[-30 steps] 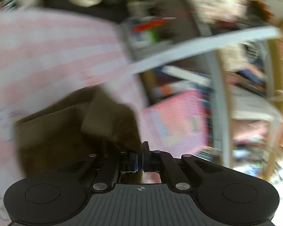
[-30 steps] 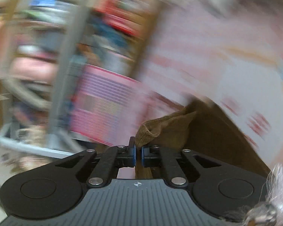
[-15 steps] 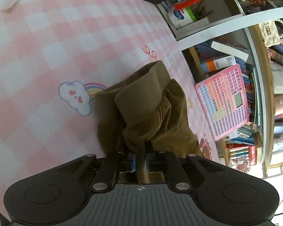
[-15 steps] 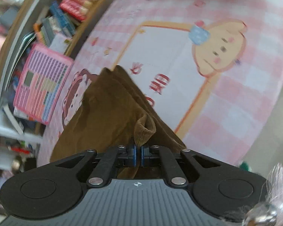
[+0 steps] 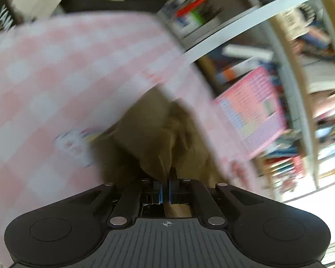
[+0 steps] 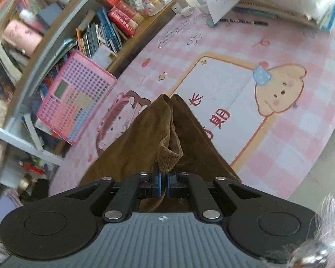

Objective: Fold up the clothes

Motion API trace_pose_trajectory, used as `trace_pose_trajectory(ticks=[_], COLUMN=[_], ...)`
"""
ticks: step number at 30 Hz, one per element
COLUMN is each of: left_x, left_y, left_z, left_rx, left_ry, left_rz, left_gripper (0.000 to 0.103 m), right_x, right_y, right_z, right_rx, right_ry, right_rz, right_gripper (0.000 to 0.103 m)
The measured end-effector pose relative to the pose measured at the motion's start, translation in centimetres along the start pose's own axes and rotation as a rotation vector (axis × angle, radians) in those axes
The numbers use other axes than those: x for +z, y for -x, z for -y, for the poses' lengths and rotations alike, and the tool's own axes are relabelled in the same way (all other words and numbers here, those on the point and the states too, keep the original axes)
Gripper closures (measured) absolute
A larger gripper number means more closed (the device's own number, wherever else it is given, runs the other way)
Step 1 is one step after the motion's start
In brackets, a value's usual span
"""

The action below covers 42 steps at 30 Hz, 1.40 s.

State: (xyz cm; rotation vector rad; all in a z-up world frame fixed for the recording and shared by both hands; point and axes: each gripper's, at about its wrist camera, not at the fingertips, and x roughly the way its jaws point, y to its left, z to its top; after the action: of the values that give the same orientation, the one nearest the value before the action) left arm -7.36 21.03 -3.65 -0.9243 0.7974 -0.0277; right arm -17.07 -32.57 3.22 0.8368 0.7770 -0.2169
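A brown corduroy garment [image 6: 181, 129] hangs from both grippers above the pink checked table mat [image 6: 290, 138]. My right gripper [image 6: 163, 184] is shut on a cuffed edge of the garment, which drapes forward and down to the mat. My left gripper [image 5: 166, 191] is shut on another bunched edge of the same garment [image 5: 154, 138]. The left wrist view is motion-blurred, so the cloth's folds there are unclear.
A pink toy laptop [image 6: 73, 98] leans against the bookshelf [image 6: 96, 29] beside the table; it also shows in the left wrist view [image 5: 252, 111]. Books and papers [image 6: 279, 2] are stacked at the mat's far end. The table's edge [image 6: 312, 167] drops to the floor at right.
Both grippers stay shut on the garment. The left view has swung and blurred again; the right view has steadied and tilted up, showing more of the shelf and the mat's far end.
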Motion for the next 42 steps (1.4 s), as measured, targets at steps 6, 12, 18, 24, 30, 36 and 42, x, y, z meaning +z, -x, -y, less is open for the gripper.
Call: trace_pose_trajectory(ticks=[6, 12, 18, 24, 30, 36, 42], left_x=[-0.7, -0.9, -0.6, -0.3, -0.6, -0.5, 0.1], left_y=[0.2, 3.3, 2.7, 0.8, 2.5, 3.6, 1.4], left_z=[-1.1, -2.5, -3.3, -2.8, 2.9, 3.1, -1.0], left_rx=[0.009, 0.037, 0.062, 0.076, 0.027, 0.057, 0.138], left_ry=[0.042, 0.073, 0.129, 0.227, -0.108, -0.194, -0.093], left_rz=[-0.007, 0.046, 0.068, 0.074, 0.178, 0.199, 0.131], left_gripper=[0.089, 0.056, 0.039, 0.076, 0.088, 0.087, 0.086], right_x=[-1.3, -1.5, -2.1, -2.6, -1.4, -0.1, -0.4], right_y=[-2.9, -1.4, -2.5, -3.7, -5.7, -8.5, -9.5], right_z=[1.2, 0.0, 0.0, -0.3, -1.6, -3.6, -4.9], right_rx=[-0.136, -0.225, -0.287, -0.295, -0.309, -0.315, -0.321], right_ry=[0.066, 0.252, 0.317, 0.361, 0.459, 0.537, 0.591], right_rz=[-0.037, 0.049, 0.022, 0.006, 0.024, 0.054, 0.056], right_gripper=[0.091, 0.075, 0.069, 0.078, 0.083, 0.084, 0.084])
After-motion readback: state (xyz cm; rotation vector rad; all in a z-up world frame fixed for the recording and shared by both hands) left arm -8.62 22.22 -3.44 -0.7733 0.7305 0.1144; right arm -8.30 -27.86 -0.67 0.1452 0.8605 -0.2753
